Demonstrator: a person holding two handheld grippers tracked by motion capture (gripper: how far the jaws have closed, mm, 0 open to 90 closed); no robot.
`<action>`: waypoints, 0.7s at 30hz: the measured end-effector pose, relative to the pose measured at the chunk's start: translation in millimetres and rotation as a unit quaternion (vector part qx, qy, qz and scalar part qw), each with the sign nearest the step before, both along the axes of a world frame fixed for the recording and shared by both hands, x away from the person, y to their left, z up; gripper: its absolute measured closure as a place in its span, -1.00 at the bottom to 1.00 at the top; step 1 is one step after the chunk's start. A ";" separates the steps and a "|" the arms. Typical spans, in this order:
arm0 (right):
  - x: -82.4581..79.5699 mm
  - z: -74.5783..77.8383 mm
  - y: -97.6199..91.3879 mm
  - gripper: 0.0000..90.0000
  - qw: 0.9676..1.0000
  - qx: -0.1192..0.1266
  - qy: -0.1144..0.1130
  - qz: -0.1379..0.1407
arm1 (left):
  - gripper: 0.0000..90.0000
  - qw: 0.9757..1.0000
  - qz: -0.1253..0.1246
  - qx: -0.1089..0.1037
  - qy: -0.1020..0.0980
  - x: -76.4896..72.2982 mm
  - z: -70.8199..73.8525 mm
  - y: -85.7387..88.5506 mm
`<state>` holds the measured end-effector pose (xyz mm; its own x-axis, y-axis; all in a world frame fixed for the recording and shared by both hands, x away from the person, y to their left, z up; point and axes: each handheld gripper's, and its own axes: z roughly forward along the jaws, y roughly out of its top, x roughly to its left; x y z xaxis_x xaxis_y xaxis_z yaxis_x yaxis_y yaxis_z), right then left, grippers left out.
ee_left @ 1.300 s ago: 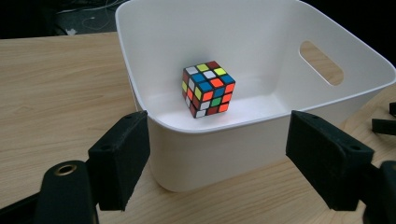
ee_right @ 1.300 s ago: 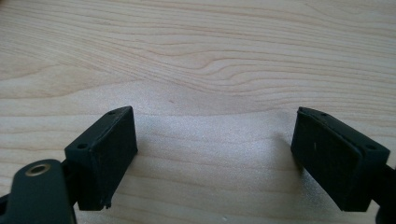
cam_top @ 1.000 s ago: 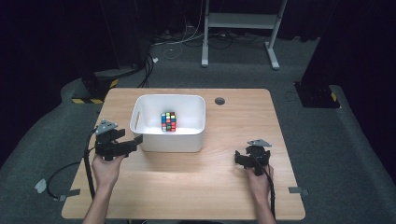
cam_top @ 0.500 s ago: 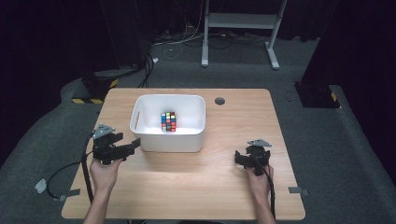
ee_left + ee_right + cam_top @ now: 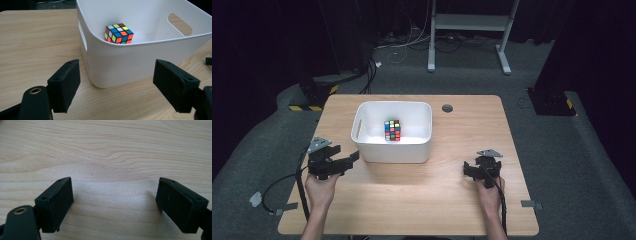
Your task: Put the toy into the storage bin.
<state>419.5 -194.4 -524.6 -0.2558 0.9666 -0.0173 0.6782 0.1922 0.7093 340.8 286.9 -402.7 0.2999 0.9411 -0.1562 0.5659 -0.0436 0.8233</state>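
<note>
A colourful puzzle cube is seen resting on the floor of a white bin, roughly at its middle, and the bin is set on the wooden counter. The left gripper is held just beside the bin's near left corner, low over the counter, with its jaws pointed toward the bin wall. In the left gripper view the cube is found beyond the bin's rim, above and between the two jaws, well apart from them, with the wall in between. These jaws are spread apart and nothing is gripped by them. The right gripper is held well to the right of the bin, near the counter's front edge. Its jaws are also released, and bare wood is seen between them.
</note>
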 end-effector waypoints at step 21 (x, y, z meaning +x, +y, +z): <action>0.0 0.0 0.0 -0.68 1.000 0.000 0.000 0.000 | -0.51 1.000 0.001 0.003 0.001 -5.0 -10.6 5.4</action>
